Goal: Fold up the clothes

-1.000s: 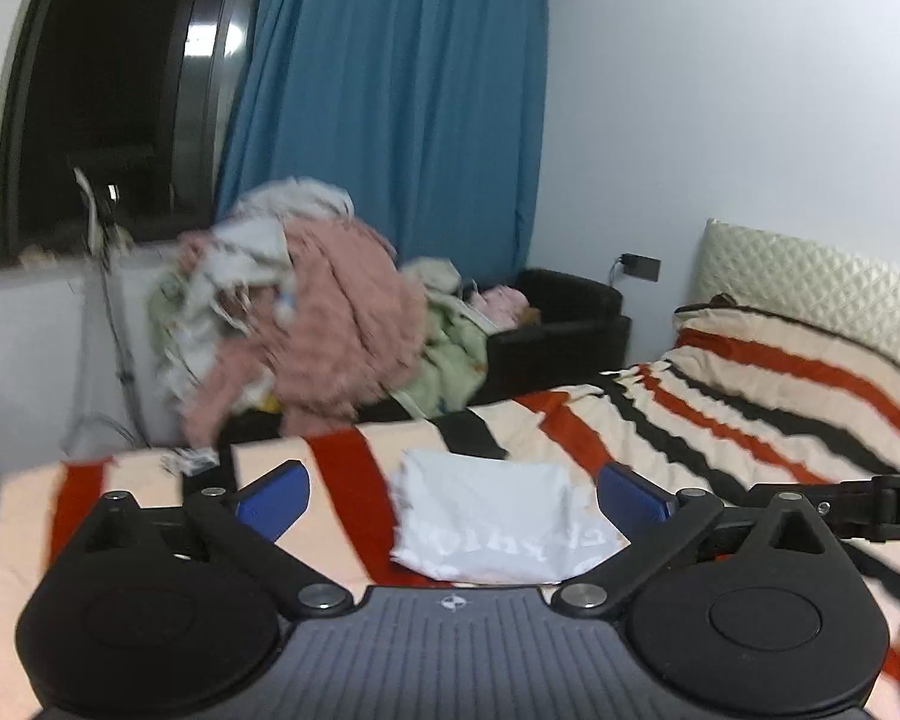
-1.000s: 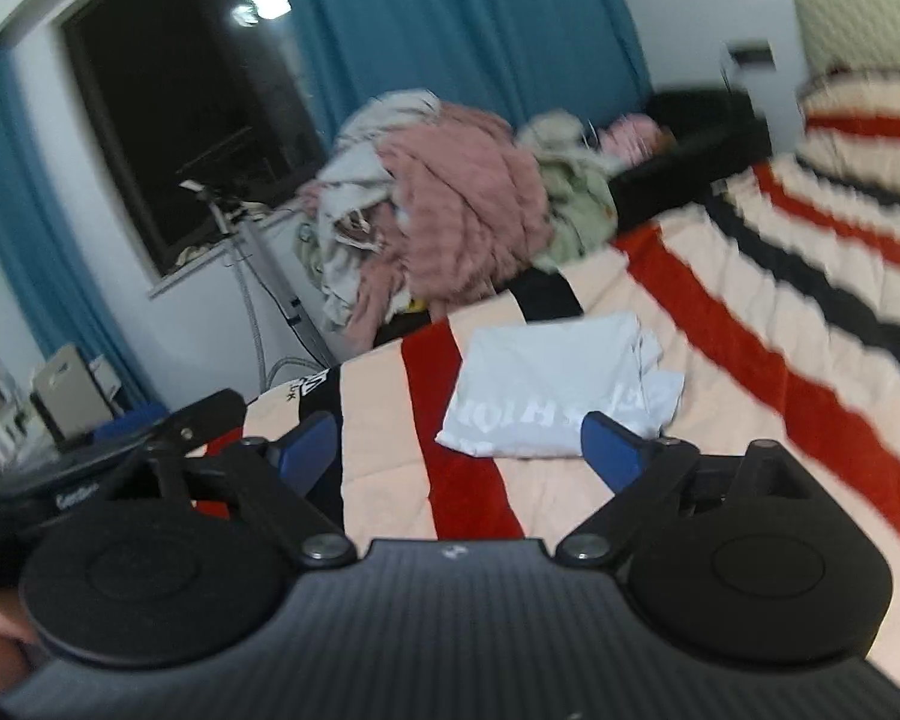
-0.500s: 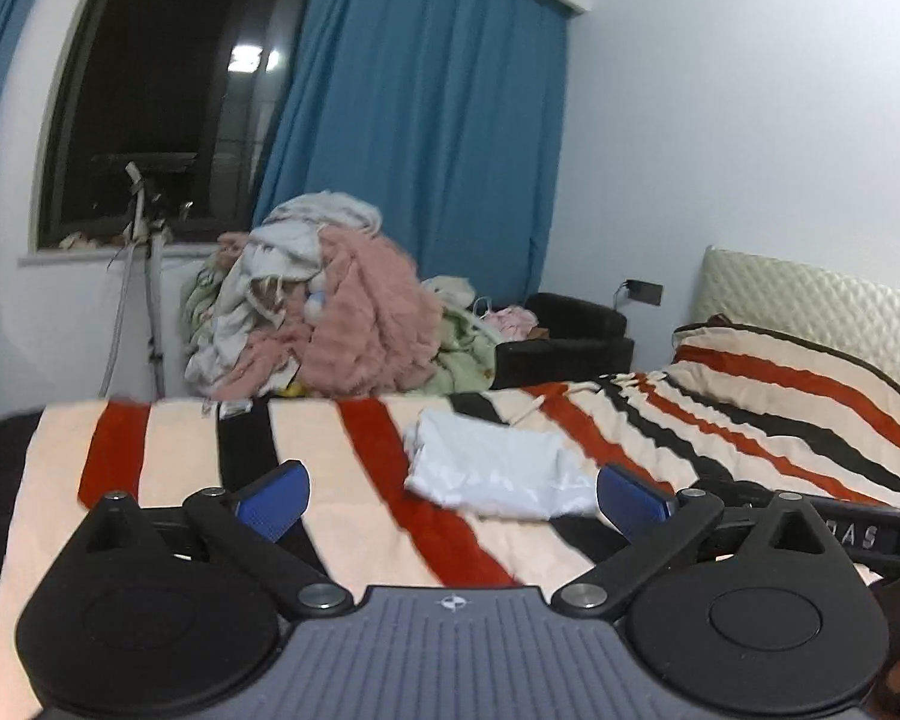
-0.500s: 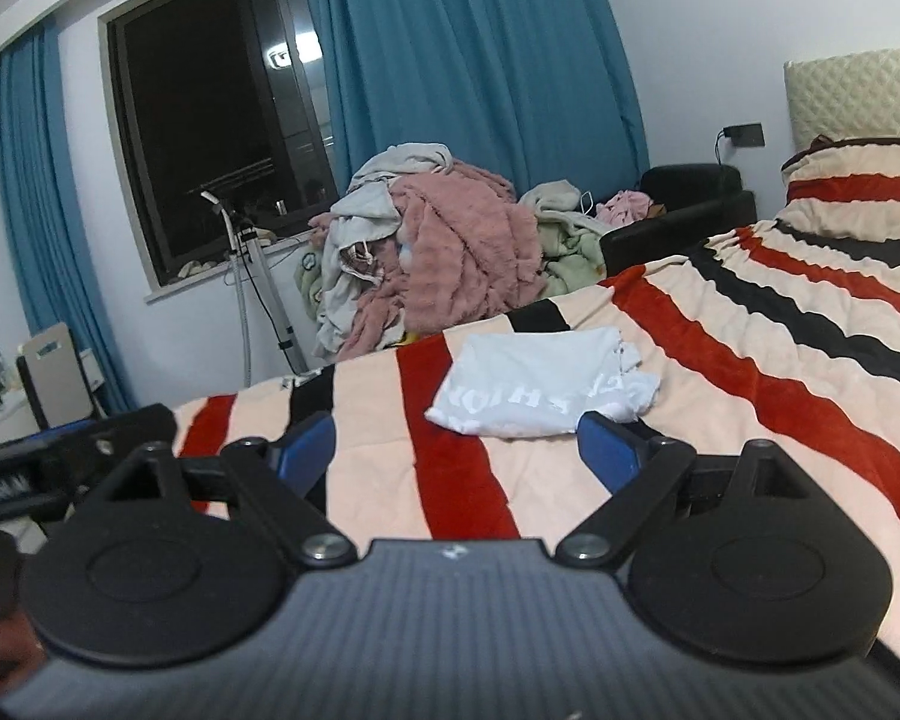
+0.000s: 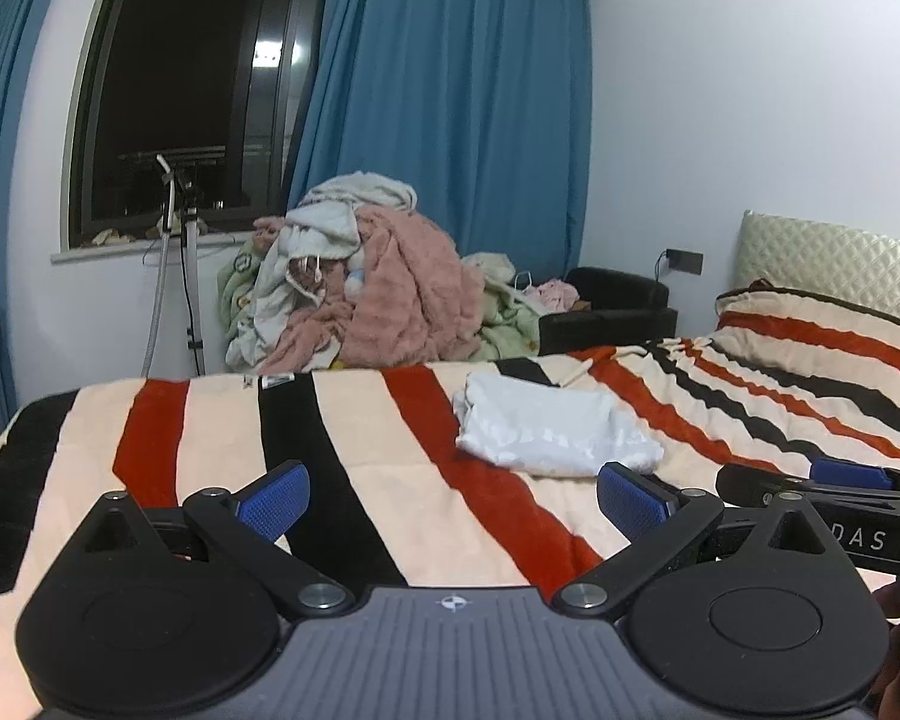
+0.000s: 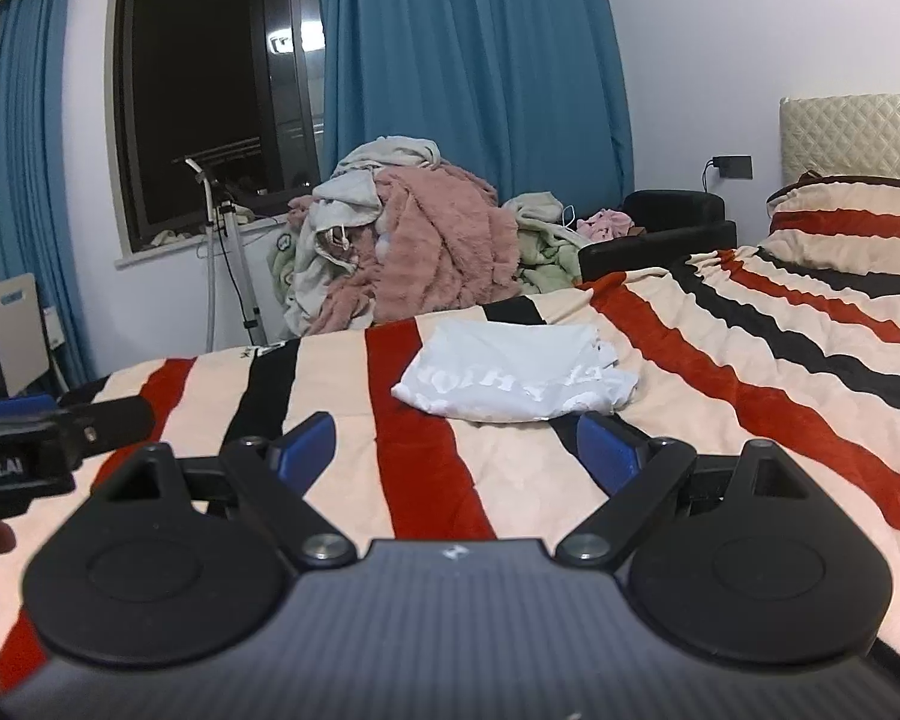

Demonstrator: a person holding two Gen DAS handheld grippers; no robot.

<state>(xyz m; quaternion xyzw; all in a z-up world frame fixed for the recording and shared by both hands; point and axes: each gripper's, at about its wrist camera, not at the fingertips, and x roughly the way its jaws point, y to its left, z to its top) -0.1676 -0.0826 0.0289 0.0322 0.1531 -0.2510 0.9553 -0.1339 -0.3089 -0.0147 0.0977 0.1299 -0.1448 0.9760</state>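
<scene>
- One white folded garment, lying on the bed at centre frame in both views, across a red stripe of the striped blanket; grey lettering on its top in the right wrist view.
- One heap of unfolded clothes beyond the bed's far edge, centre of the frame, pink fleece on top, pale green and white pieces around it.
- Two grippers: left gripper at bottom centre of its view, fingers spread wide, nothing between them; right gripper likewise, blue fingers spread wide and empty.
- Both short of the garment, not touching it; right gripper also seen at the right edge of the left view.
- Two blue curtains flanking one dark window, upper left.
- One black armchair at right of the heap; one striped pillow at far right.
- Open blanket left of the garment, bare to the bed's left and far edges; more open blanket to its right.
</scene>
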